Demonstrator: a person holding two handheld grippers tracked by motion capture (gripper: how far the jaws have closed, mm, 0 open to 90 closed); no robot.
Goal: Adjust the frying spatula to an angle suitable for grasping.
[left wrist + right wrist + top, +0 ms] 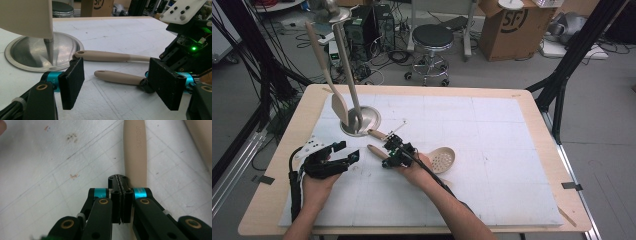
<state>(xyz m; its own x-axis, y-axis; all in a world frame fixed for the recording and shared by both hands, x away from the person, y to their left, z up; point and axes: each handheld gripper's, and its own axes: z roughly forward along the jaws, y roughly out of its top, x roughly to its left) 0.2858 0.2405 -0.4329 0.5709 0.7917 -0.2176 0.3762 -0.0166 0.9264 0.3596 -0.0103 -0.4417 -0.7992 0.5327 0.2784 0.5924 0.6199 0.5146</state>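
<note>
High view is showing a wooden bench (532,100) covered by a white mat (492,150), with two handheld grippers working near its nine-o'clock side. At about ten o'clock on the mat a round metal utensil holder (371,117) is sitting, and two beige utensils, a spatula (323,65) and a long-handled tool (347,70), are standing up in it and leaning toward eleven o'clock.

The left gripper (349,151) is hovering just at seven o'clock of the holder, and its jaws are spread wide with nothing between them. In the left gripper view the left gripper (117,85) is framing two beige handles: the nearer handle of a slotted spoon (118,77) and, behind it, a second beige handle (110,56) that is lying with its end against the holder's rim (15,61).

The right gripper (387,162) is sitting at the mat's centre-left, and the spoon's perforated bowl (443,160) is lying just at three o'clock of the hand. In the right gripper view the right gripper (121,185) is showing its jaws pressed flat together, clenched with no gap, and they are lying over the spoon handle (135,150), which is running toward twelve o'clock beneath them. Whether the clenched jaws are pinching the handle or merely resting on it I cannot tell.
</note>
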